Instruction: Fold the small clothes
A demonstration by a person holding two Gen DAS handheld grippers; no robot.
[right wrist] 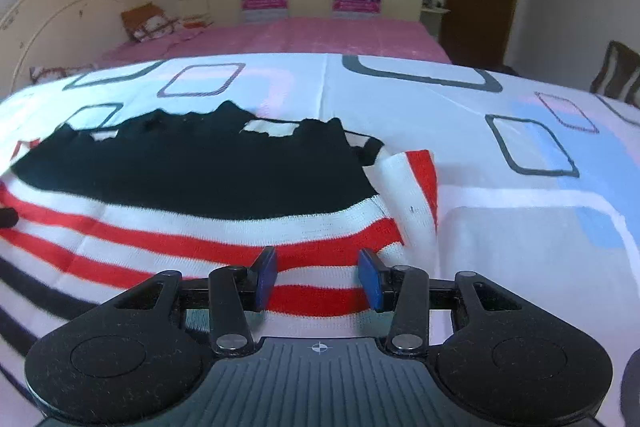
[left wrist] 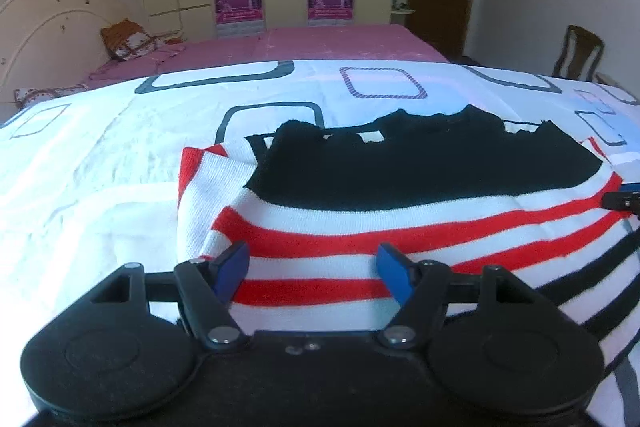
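One striped sweater (left wrist: 360,227) on one patterned sheet (left wrist: 100,167); two grippers, left (left wrist: 314,267) and right (right wrist: 318,281), jaws spread, pinching nothing.

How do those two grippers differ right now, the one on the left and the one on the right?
The left gripper has its blue pads spread wider than the right gripper. The left gripper sits at the left end of the striped sweater, near its folded left sleeve; the right gripper sits at the right end, near the right sleeve. Both have blue pads on black arms, both point at the sweater's near edge over its red and white stripes, and neither pinches the cloth.
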